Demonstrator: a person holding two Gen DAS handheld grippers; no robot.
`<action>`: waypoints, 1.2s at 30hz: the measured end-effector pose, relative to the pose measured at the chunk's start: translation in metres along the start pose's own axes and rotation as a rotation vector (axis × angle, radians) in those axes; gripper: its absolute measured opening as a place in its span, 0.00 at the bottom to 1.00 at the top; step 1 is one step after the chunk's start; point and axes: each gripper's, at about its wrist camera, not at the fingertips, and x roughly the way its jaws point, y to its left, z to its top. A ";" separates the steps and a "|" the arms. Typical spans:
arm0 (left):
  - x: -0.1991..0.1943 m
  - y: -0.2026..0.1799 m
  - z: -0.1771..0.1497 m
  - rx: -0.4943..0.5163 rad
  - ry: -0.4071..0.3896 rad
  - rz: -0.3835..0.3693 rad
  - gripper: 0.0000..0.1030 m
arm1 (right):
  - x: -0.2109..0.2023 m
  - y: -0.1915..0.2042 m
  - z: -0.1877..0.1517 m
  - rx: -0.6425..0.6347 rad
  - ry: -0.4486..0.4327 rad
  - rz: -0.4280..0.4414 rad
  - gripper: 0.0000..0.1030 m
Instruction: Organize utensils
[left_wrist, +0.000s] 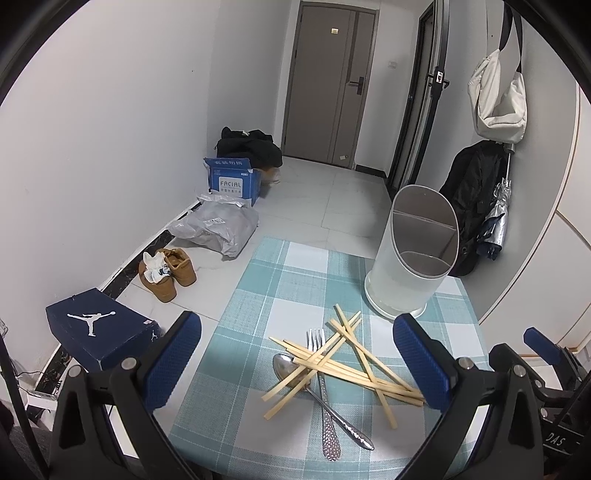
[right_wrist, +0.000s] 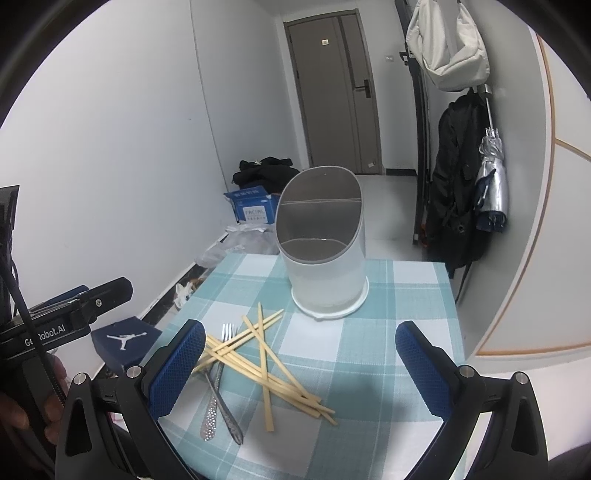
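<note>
Covering the tabletop (left_wrist: 258, 288) is a woven cloth in teal, pale blue and white checks, set in a small white-walled room with a pale tiled floor (left_wrist: 332, 199) and a grey door (left_wrist: 325, 81) at the far end. Along the left wall sit a dark blue shoe box (left_wrist: 99, 332), a pair of tan shoes (left_wrist: 170, 275), a grey plastic bag (left_wrist: 218, 229) and a blue carton (left_wrist: 232, 181). On the right wall hang a white bag (left_wrist: 498, 99), a black jacket (left_wrist: 476, 195) and a folded silver umbrella (left_wrist: 498, 221).

At the far right of the cloth stands a white utensil holder (right_wrist: 325, 251), a rounded cylinder with a slanted grey-rimmed mouth and a divider splitting it into two compartments; both look hollow, with nothing showing inside.

Near the front of the cloth lies a loose pile: pale wooden chopsticks (left_wrist: 354, 358), thin and square-edged, crossed over one another and over a metal fork (left_wrist: 317, 347) and a metal spoon (left_wrist: 291, 369). The two handles have a dimpled, shiny texture and point toward the cameras.

Both tools hover above the near edge, clear of the pile. The left gripper (left_wrist: 295, 365) has its blue, diamond-textured fingers (left_wrist: 173, 358) spread wide with nothing between them but the view of the utensils. The right gripper (right_wrist: 301, 369) likewise has its fingers (right_wrist: 421, 369) wide apart and unloaded.
</note>
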 end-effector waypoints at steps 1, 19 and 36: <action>0.000 0.000 0.000 0.002 0.002 0.001 0.99 | 0.000 0.000 0.000 0.000 0.001 0.001 1.00; -0.001 0.002 0.000 -0.014 0.009 -0.006 0.99 | -0.001 -0.001 0.000 0.010 -0.006 0.007 1.00; 0.004 0.002 0.003 -0.028 0.043 -0.028 0.99 | 0.008 -0.004 -0.001 0.039 0.010 0.076 1.00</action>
